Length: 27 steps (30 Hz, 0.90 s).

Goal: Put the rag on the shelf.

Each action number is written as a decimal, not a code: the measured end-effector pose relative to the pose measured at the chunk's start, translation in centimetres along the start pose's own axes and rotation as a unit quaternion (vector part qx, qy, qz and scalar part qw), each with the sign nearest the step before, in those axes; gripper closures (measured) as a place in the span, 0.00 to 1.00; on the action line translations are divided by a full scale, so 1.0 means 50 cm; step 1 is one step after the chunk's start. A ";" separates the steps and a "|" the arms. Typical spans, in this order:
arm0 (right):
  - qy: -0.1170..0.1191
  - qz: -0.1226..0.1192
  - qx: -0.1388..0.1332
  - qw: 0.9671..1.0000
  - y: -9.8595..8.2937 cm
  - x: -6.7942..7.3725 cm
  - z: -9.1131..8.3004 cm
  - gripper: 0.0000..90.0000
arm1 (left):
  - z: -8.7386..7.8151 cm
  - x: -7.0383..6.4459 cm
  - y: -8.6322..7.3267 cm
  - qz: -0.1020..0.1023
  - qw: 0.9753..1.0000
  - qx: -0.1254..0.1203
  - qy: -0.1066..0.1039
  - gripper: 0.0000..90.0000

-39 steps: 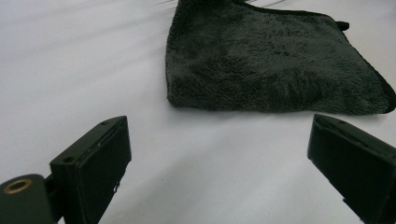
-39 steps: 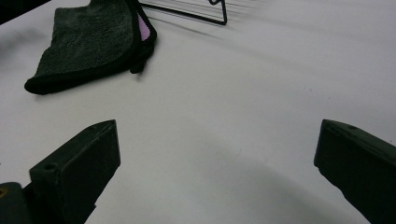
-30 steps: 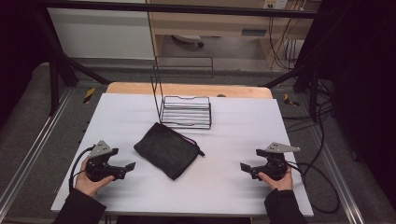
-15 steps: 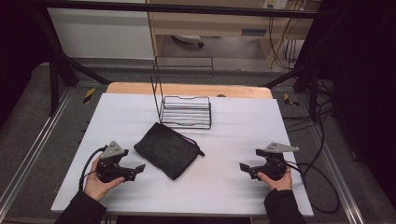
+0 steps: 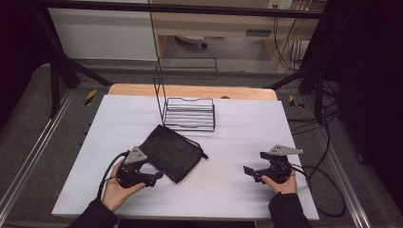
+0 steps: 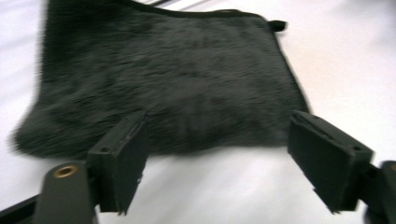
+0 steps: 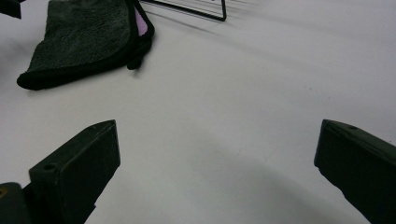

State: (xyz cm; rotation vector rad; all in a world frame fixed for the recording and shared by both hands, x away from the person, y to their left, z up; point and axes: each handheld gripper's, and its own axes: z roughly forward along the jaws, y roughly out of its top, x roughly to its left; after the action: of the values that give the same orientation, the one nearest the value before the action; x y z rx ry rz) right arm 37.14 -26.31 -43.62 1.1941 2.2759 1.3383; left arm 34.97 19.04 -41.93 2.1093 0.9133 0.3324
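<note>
Lying centre-left in the high view, the black fuzzy cloth pouch [image 5: 172, 152] meets the left tool [image 5: 160, 175] at its lower edge. The left gripper view shows jaws apart; so does the right gripper view.

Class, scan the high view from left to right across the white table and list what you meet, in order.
Left tongs → black cloth → right tongs. The wire rack stands farther back, above the cloth's span, so it is left out of the order.
</note>
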 end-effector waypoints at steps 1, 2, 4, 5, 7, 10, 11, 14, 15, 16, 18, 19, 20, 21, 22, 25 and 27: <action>0.000 0.000 0.001 1.000 0.000 0.000 0.000 0.01 | 0.006 -0.008 0.003 0.003 1.000 0.004 -0.003 0.29; 0.000 0.000 0.002 1.000 0.000 0.001 0.000 0.01 | 0.012 -0.017 0.005 0.006 1.000 0.007 -0.006 0.32; 0.000 -0.001 0.002 1.000 0.000 0.001 0.000 0.01 | 0.024 -0.033 0.009 0.009 1.000 0.016 -0.008 0.33; 0.000 -0.001 0.002 1.000 0.000 0.001 0.001 0.01 | 0.031 -0.039 0.011 0.008 1.000 0.021 -0.009 0.36; 0.000 0.000 0.003 1.000 0.000 0.001 0.001 0.01 | 0.043 -0.050 0.014 0.007 1.000 0.026 -0.016 0.38; 0.000 0.000 0.003 1.000 0.000 0.001 0.001 0.01 | 0.059 -0.064 0.018 0.007 0.999 0.030 -0.022 0.44; 0.000 0.000 0.003 1.000 0.000 0.001 0.001 0.01 | 0.064 -0.068 0.019 0.009 0.999 0.031 -0.024 0.46; -0.001 0.000 0.003 1.000 0.000 0.001 0.001 0.01 | 0.077 -0.078 0.022 0.016 0.999 0.034 -0.020 0.51; 0.000 0.000 0.003 1.000 0.000 0.001 0.002 0.01 | 0.082 -0.079 0.022 0.018 0.999 0.035 -0.016 0.52; 0.000 0.000 0.004 1.000 0.000 0.001 0.001 0.01 | 0.087 -0.080 0.023 0.017 0.999 0.038 -0.015 0.53; -0.001 0.000 0.004 1.000 0.000 0.001 0.002 0.01 | 0.095 -0.081 0.023 0.018 0.999 0.042 -0.011 0.56; -0.001 -0.001 0.004 1.000 0.000 0.001 0.002 0.01 | 0.098 -0.082 0.023 0.017 0.999 0.044 -0.007 0.57; 0.000 -0.001 0.004 1.000 0.000 0.001 0.002 0.01 | 0.101 -0.083 0.023 0.018 0.999 0.044 -0.005 0.58; -0.001 -0.002 0.004 1.000 0.000 0.001 0.002 0.01 | 0.103 -0.084 0.023 0.018 0.999 0.044 0.000 0.58; -0.001 -0.001 0.004 1.000 0.000 0.001 0.002 0.01 | 0.104 -0.085 0.023 0.017 0.999 0.046 0.002 0.59; -0.001 0.000 0.004 1.000 0.000 0.001 0.003 0.01 | 0.108 -0.089 0.023 0.019 0.999 0.050 0.013 0.61; -0.001 0.000 0.004 1.000 0.000 0.001 0.004 0.01 | 0.110 -0.092 0.024 0.024 0.998 0.052 0.020 0.64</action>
State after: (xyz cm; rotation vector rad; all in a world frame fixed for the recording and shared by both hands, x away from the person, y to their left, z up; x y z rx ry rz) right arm 37.18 -26.15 -43.72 1.1966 2.2830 1.3272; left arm 35.12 12.14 -44.26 2.2301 0.9230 0.3604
